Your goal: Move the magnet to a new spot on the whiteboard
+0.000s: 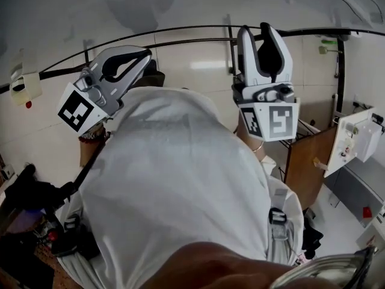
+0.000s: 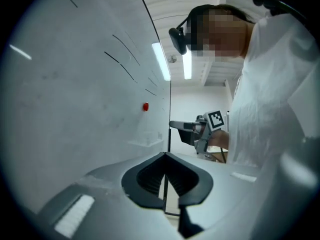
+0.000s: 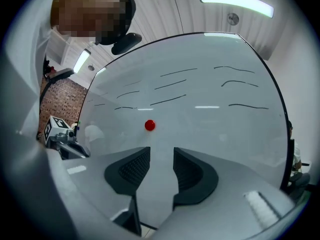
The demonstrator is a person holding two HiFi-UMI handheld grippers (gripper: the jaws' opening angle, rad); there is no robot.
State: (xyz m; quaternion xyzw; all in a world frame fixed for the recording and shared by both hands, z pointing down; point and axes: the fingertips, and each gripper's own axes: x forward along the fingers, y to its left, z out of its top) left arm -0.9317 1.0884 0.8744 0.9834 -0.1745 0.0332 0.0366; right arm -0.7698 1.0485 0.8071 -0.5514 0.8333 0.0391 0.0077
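A small red round magnet point(image 3: 149, 125) sticks to the whiteboard point(image 3: 215, 134), below several dark pen strokes. My right gripper point(image 3: 161, 156) is open and empty, held a little off the board, with the magnet just above and slightly left of its gap. The left gripper view shows the same magnet point(image 2: 145, 106) on the board point(image 2: 75, 109), well ahead of my left gripper point(image 2: 165, 156), which is shut on nothing. In the head view both the left gripper point(image 1: 144, 55) and the right gripper point(image 1: 257, 32) are raised toward the board point(image 1: 180, 5). I cannot pick out the magnet there.
My white shirt point(image 1: 180, 191) fills the lower head view. The board's dark frame point(image 1: 180, 35) curves across. A brown cabinet door point(image 1: 310, 167) and a white box point(image 1: 355, 140) stand at the right. Dark clutter point(image 1: 36, 203) lies at the lower left.
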